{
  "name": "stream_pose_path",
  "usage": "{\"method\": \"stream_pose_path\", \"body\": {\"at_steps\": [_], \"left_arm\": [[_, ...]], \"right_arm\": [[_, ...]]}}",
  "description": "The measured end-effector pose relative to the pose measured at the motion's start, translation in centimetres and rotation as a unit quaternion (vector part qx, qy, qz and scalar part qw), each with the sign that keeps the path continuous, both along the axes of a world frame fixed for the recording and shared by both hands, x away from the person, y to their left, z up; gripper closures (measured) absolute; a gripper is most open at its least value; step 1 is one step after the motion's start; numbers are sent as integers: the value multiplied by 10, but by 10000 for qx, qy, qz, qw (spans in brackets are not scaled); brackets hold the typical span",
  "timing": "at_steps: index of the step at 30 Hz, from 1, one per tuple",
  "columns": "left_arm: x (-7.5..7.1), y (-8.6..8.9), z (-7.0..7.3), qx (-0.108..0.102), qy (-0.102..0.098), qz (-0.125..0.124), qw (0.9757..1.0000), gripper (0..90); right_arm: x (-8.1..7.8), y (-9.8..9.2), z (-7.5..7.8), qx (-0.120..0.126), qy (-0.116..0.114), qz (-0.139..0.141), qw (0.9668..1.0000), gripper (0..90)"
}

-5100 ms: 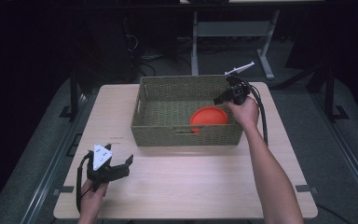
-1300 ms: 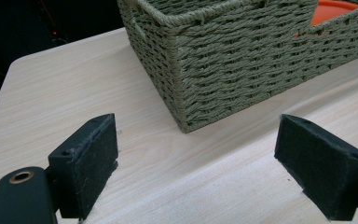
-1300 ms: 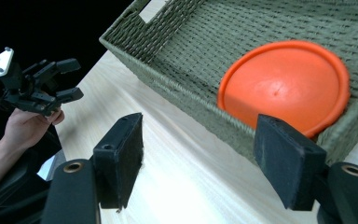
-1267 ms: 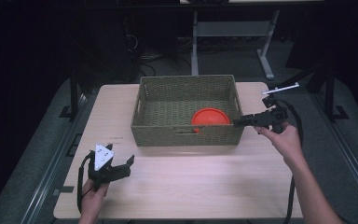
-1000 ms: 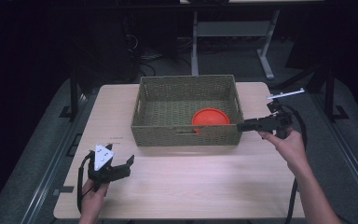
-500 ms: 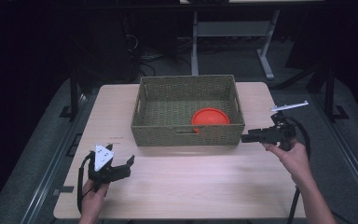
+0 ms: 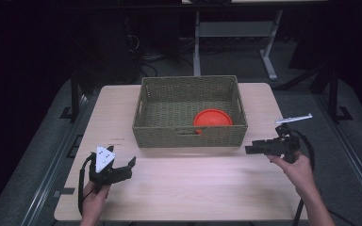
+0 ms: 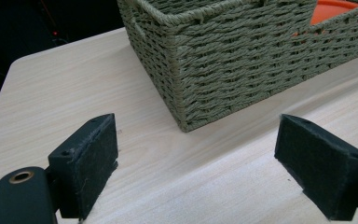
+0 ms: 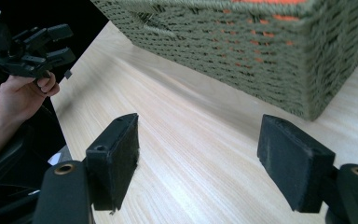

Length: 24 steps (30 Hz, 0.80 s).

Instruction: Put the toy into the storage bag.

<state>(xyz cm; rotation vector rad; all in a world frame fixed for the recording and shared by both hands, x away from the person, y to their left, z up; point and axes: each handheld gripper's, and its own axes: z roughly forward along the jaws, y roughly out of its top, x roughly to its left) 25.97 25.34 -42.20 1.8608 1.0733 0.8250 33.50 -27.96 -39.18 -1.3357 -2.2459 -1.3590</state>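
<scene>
The right gripper (image 7: 249,149) hangs low over the table (image 7: 207,188) off the basket's near right corner, its 2 jaws spread wide with nothing between them; the left gripper (image 7: 128,165) rests near the table's front left, jaws likewise apart and empty. The orange plate (image 7: 212,117) lies inside the woven basket (image 7: 188,136), against its near wall toward the right. The likely risk is a careless sweep: the right gripper sits close to the basket corner, so a sideways swing could knock the basket and shove it across the wood, sliding the plate. Its trailing cable could also snag the table edge.
</scene>
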Motion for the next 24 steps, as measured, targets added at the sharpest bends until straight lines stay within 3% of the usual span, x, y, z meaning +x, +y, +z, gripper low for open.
{"method": "stream_pose_path", "body": {"at_steps": [7,17,18,22,23,24], "left_arm": [[0,0,0,3,10,1,10000,128],[-1,0,0,-5,2,-10,10000,127],[-1,-1,0,-1,17,-17,10000,128],[-1,-1,-1,-6,21,-26,10000,127],[-1,-1,-1,-4,21,-27,10000,127],[-1,-1,-1,-11,21,-17,10000,128]], "right_arm": [[-9,-5,-7,36,-9,-12,10000,287],[-40,-9,-22,69,-96,-39,9999,276],[-52,-9,-28,65,-209,-67,9997,270],[-67,-9,-34,127,-453,-183,9987,262],[-70,-10,-36,209,-506,-252,9982,262],[-82,-15,-45,591,-814,-559,9934,262]]}}
